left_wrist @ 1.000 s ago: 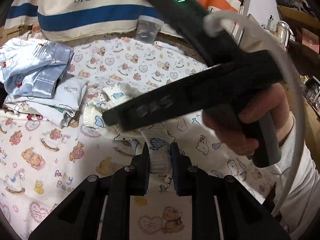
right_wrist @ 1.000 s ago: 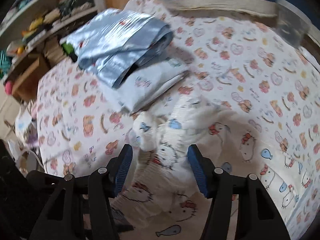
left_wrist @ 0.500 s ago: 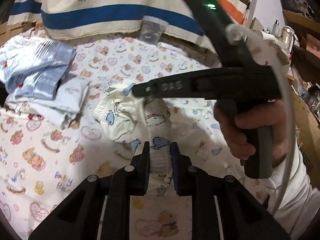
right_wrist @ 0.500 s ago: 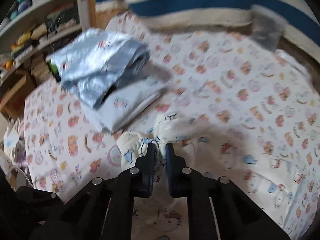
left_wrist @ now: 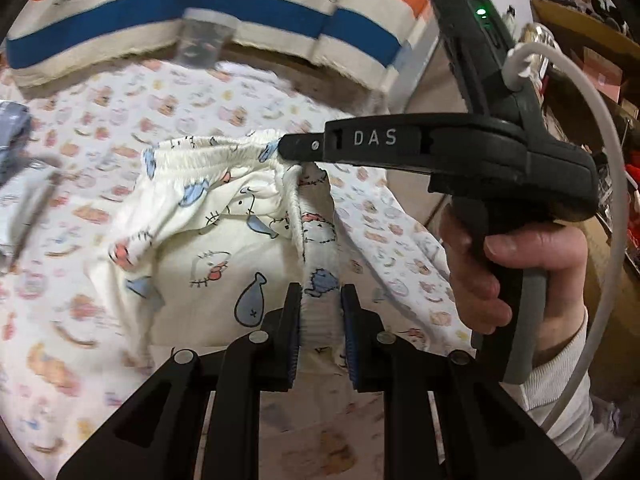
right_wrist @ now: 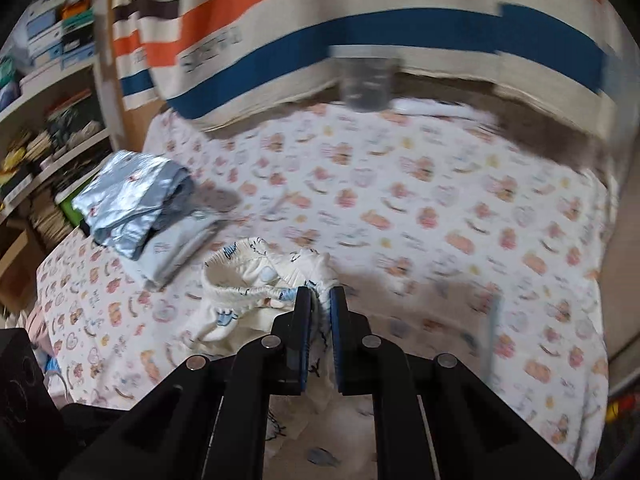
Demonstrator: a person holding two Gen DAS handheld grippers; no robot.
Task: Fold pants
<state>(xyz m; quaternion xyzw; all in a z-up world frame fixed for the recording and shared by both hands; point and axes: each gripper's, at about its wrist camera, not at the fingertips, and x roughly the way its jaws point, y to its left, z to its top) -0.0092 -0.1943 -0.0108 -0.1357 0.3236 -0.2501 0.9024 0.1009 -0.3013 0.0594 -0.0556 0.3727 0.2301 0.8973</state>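
Bed (right_wrist: 460,220): teddy-bear print sheet fills most of both views. Blurred in places.

Striped cushion (right_wrist: 360,20) at the far edge of the bed: cream with orange and blue bands, lettering too smeared to read. A clear plastic cup (right_wrist: 366,82) sits in front of it, blurred.

Folded clothes (right_wrist: 132,204) stacked at the left side of the bed in the right wrist view: shiny pale-blue piece on top, light printed piece beneath. Shelves (right_wrist: 44,92) with boxes and books stand behind them, off the bed.

Pants (left_wrist: 208,224): cream, cat-and-fish print, gathered elastic waistband. You have them lifted off the sheet, held by the waistband at two spots, the body sagging below and to the left in the left wrist view. Whether the lower part touches the bed, cannot tell.

Your left hand-held gripper (left_wrist: 320,320): clenched on a bunched strip of the pants, fabric filling the gap between the blue pads.

Your right hand-held gripper (right_wrist: 320,316): clamped on the waistband edge, pads nearly together with cloth between. In the left wrist view its fingertip end meets the waistband's right end; your right hand (left_wrist: 504,272) wraps its grey handle.
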